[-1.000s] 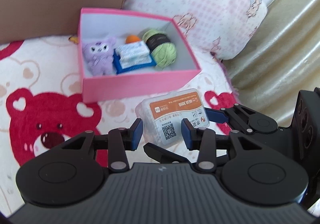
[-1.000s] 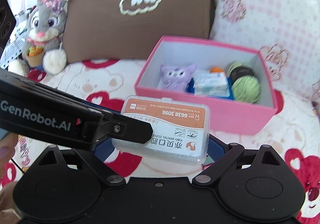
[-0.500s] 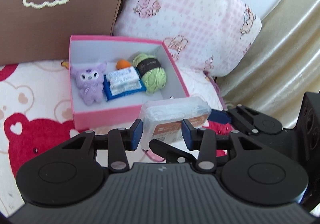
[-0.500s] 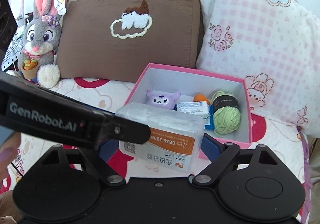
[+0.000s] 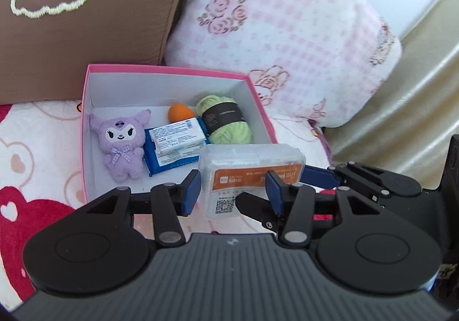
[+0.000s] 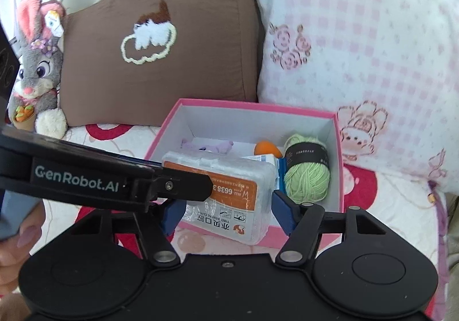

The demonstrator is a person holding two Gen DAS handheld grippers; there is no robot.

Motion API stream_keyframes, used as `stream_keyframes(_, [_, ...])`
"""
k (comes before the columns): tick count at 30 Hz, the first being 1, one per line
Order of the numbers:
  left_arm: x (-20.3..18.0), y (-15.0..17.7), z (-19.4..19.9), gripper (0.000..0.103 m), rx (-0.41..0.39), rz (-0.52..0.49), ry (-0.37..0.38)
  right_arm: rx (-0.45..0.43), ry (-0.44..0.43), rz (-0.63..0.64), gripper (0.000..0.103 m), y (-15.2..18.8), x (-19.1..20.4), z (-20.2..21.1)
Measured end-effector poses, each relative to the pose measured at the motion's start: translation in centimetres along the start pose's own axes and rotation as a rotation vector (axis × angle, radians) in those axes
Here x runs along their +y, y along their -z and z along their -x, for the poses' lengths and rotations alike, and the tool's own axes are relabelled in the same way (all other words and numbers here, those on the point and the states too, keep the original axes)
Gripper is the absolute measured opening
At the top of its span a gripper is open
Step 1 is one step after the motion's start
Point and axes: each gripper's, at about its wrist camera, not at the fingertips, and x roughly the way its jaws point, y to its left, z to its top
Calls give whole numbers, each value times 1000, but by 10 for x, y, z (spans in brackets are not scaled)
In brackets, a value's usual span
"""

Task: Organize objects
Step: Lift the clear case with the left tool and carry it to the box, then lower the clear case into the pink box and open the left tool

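Clear plastic forms the case (image 5: 252,160), a flat rectangular container with an orange label and a printed square code on its face. The case is held in the air just above the near wall of the pink box (image 5: 86,131), tilted, with both tools on it. The left tongs (image 5: 232,191) straddle one end of the case; their jaws have just been opening, the case is between the blue pads, and it cannot be told whether the pads press on it. In the right wrist view one black finger (image 6: 178,186) of the left tool lies across the label. The right tongs (image 6: 228,213) have just been closing, and their blue pads meet the two short sides of the case, so they grip it. The pink box stands open on a cream blanket (image 5: 28,148) printed with red bears. Inside it lie a purple plush toy (image 5: 122,146) at the left, a blue-and-white packet (image 5: 178,138) in the middle, an orange ball (image 5: 179,112) behind the packet, and a skein of green yarn (image 5: 226,123) with a dark band at the right. A brown pillow (image 6: 172,68) and a pink checked pillow (image 6: 358,48) stand behind the box. A grey rabbit plush (image 6: 37,74) sits beside the brown pillow. Part of a hand (image 6: 17,240) shows at the left edge of the right wrist view.
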Motion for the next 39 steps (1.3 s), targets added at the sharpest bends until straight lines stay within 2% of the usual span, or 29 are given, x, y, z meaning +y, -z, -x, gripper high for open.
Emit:
stream_keyframes(8, [28,-17,-60,47,98,138,-23,95,-24,-67,68,-11,-28,-56])
stream_keyframes(15, [61,-20,-110,47,206,294,-28,207,-18,17,68,-17,-37,-107])
stream_keyframes(20, [67,-16,-125,47,219,279,-71,243,-32,2,68,-13,-42,-131])
stream_keyframes(29, [75,-8,-146,45,220,253,-91,280,-21,12,68,0,-46,-160])
stream_keyframes(39, [71,-7,-148,38,164,163,-92,264,-23,-18,67,9,-55,-166])
